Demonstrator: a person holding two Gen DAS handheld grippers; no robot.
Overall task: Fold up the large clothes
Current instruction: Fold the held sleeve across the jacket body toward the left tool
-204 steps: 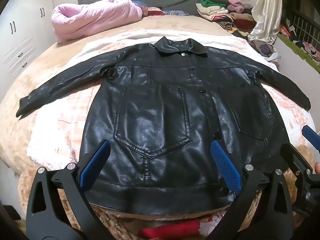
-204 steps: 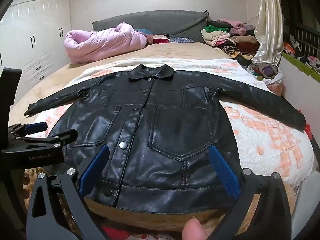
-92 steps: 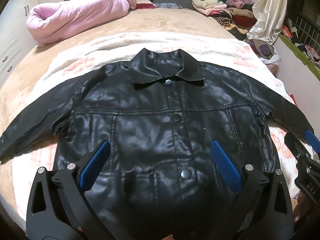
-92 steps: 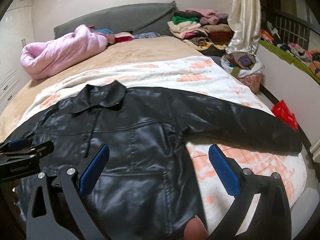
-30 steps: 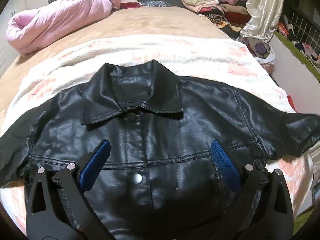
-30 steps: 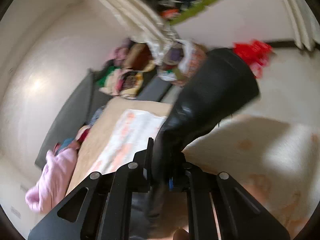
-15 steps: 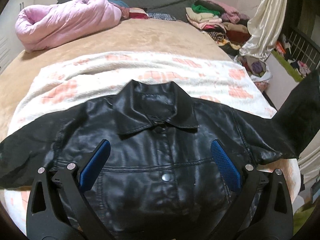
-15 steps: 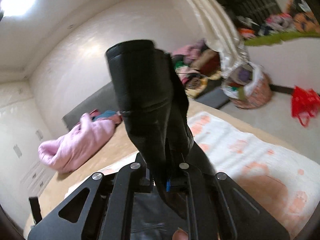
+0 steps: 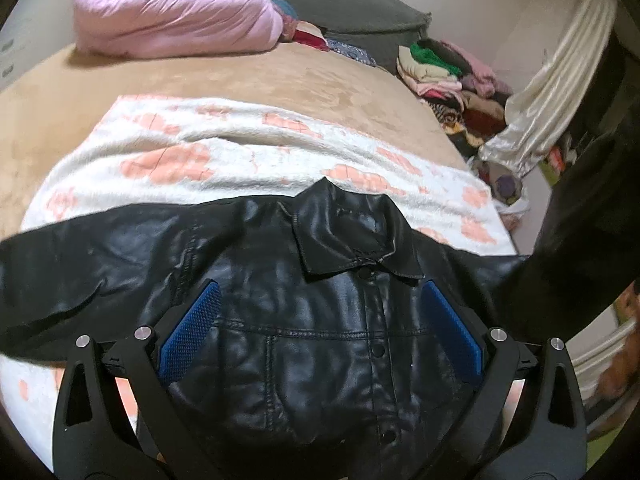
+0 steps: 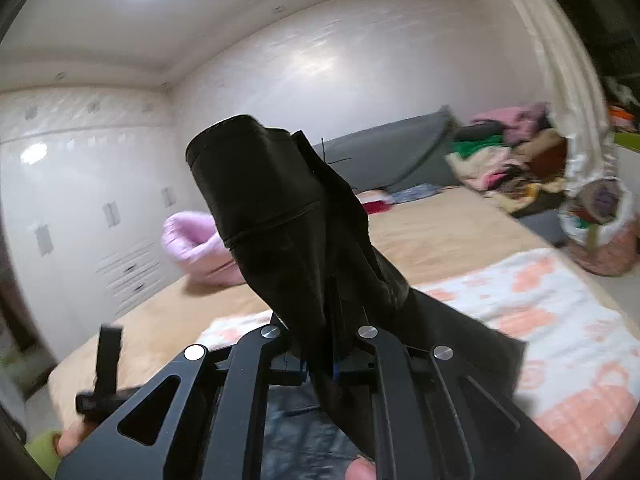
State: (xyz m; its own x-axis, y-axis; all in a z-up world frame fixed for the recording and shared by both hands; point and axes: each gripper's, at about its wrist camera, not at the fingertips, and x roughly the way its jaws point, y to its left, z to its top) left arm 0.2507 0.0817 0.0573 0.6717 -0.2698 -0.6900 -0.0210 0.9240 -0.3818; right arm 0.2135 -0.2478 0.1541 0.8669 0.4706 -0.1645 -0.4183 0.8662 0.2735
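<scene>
The left tool is matte black, with two angular arms cut by triangular openings, round silver screws at the joints, and blue knurled pads. The right tool shares that frame; a bare fingertip shows at 6 o'clock.

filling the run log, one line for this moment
right gripper: shut on sleeve, lifted | left gripper: open over black jacket

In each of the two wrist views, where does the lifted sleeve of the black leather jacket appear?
Left wrist view: the sleeve rises along the right edge, above the jacket's shoulder.
Right wrist view: the sleeve stands in the centre, cuff up, clamped in the right gripper.
Shared landmark: the pink duvet on the bed.
</scene>
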